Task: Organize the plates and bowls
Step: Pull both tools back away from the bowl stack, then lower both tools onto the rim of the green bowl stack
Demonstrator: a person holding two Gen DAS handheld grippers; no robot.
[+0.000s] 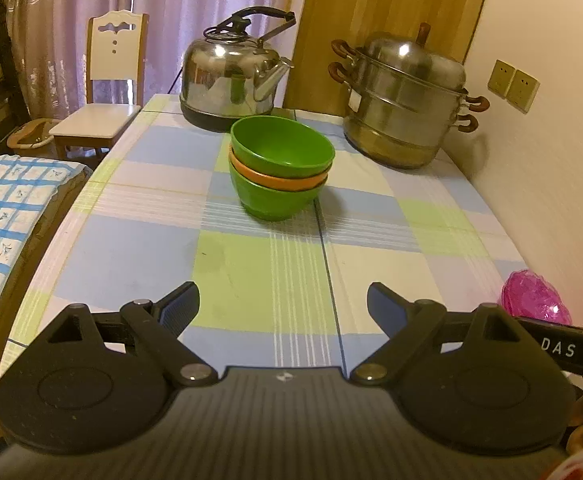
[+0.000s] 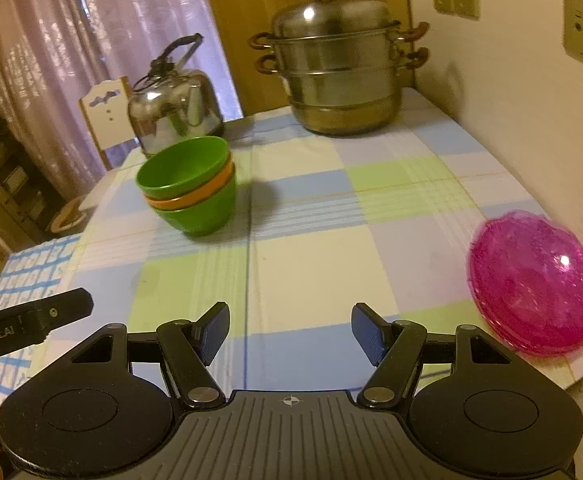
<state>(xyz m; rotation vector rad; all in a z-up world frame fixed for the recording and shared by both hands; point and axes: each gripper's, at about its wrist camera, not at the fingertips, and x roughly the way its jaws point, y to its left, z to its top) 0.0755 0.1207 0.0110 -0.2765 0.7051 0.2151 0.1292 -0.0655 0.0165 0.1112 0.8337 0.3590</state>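
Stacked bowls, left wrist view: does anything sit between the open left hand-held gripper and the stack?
Nothing visible does. Only bare checked tablecloth lies between the left hand-held gripper and the stacked bowls. The kettle and steamer pot stand behind the stack; the pink plates lie off to the right.

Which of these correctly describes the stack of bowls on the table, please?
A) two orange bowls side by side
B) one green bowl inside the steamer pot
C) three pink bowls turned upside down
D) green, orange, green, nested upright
D: the stack of bowls stands upright on the checked tablecloth, an orange bowl nested between two green ones.
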